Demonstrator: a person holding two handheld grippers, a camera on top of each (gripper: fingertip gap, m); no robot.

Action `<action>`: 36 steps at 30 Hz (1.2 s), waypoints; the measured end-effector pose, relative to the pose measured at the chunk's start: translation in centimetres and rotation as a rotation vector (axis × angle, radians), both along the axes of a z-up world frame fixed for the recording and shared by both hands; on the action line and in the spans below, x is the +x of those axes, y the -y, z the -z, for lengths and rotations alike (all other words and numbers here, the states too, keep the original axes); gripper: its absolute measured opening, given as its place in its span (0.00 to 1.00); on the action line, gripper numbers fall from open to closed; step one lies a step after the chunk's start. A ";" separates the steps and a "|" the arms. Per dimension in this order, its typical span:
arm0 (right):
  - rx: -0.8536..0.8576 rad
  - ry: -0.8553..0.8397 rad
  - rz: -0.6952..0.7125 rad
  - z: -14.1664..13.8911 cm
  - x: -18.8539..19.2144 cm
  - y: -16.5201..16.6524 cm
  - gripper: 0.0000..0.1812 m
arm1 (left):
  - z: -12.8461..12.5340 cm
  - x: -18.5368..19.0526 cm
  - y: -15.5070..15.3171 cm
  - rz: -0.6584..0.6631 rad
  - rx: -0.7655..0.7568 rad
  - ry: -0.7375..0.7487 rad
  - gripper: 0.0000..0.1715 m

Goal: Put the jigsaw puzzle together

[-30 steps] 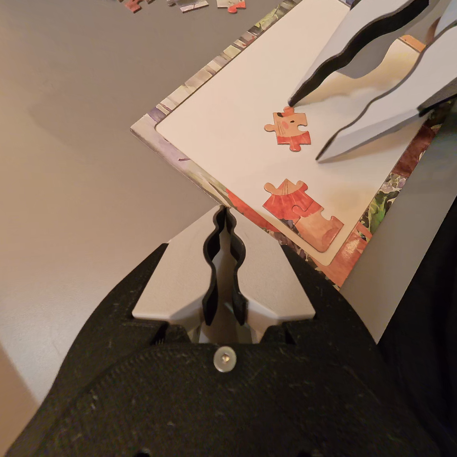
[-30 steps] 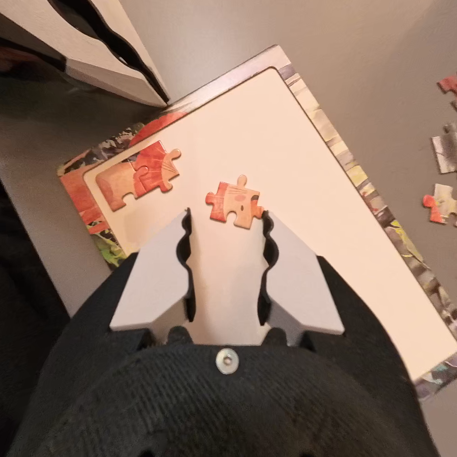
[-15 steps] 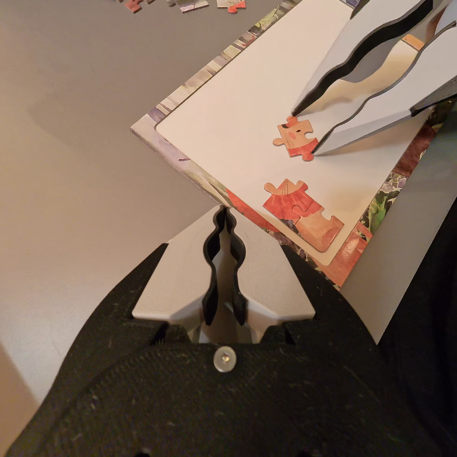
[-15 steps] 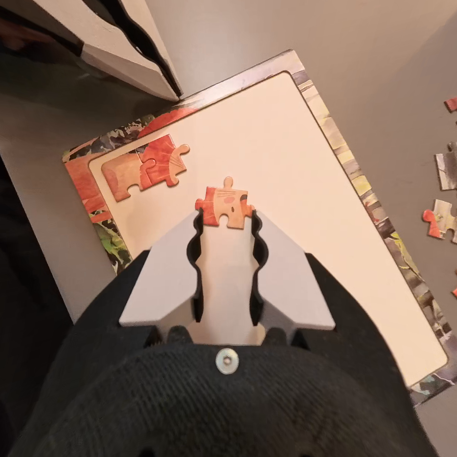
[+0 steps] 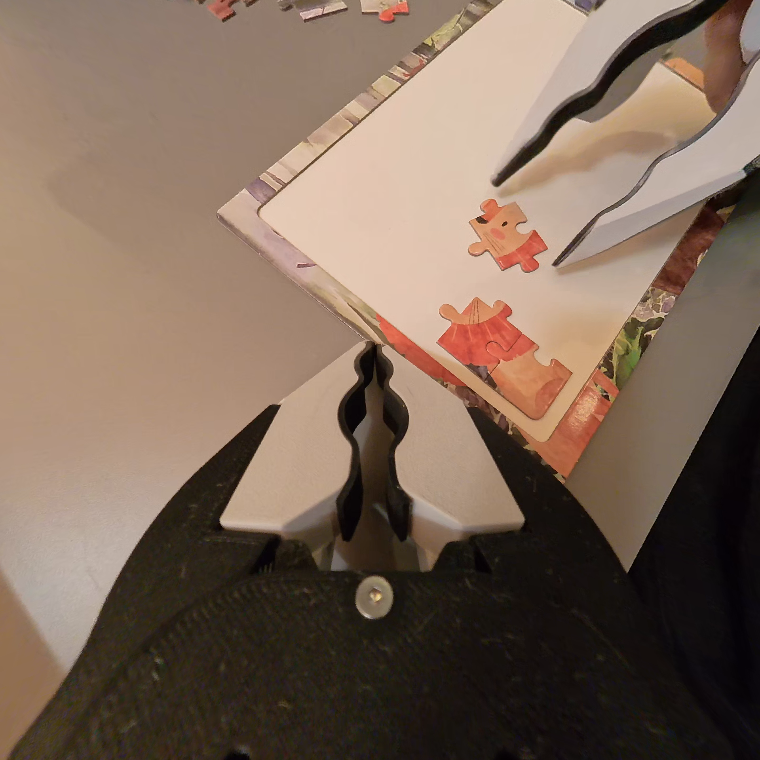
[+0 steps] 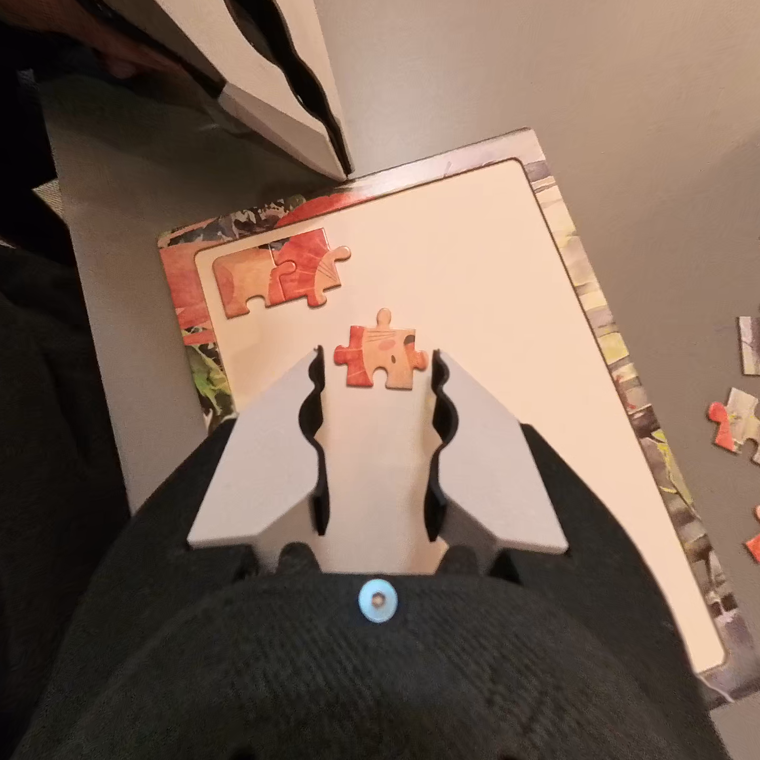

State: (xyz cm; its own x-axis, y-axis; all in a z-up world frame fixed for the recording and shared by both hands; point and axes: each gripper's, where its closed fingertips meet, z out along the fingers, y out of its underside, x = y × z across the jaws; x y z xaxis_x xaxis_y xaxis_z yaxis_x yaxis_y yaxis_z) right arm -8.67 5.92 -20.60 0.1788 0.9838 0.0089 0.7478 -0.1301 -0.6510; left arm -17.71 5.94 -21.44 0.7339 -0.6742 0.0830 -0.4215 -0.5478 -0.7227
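Note:
A puzzle tray (image 5: 288,251) (image 6: 575,263) with a white recess and painted border lies on the grey table. Two joined orange pieces (image 5: 501,353) (image 6: 279,275) sit in its near corner. A loose orange piece with a face (image 5: 508,235) (image 6: 380,355) lies flat on the white recess. My right gripper (image 6: 375,350) (image 5: 524,222) is open, its fingertips either side of the loose piece, not gripping it. My left gripper (image 5: 373,346) (image 6: 347,174) is shut and empty, its tip at the tray's outer edge.
Several loose pieces lie on the table beyond the tray (image 5: 382,6) (image 6: 736,423). The table's front edge (image 5: 658,411) runs close to the tray, with dark clothing beyond it. A hand (image 5: 728,53) holds the right gripper. Left tips to right tips: about 10 centimeters.
The right gripper closed on the loose piece half a second ago, turned and shifted it, and now has opened and let it go. The left gripper has not moved.

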 end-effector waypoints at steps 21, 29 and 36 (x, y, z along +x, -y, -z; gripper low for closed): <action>-0.019 0.036 -0.076 1.0 0.3 0.4 0.21 | 0.0 0.0 0.0 0.000 -0.002 0.003 0.00; -0.016 -0.009 -0.138 0.2 0.1 1.3 0.09 | 0.0 0.0 0.0 0.000 -0.001 0.001 0.00; 0.040 0.044 -0.164 0.8 0.0 1.1 0.23 | 0.0 0.0 0.0 0.000 0.000 0.001 0.00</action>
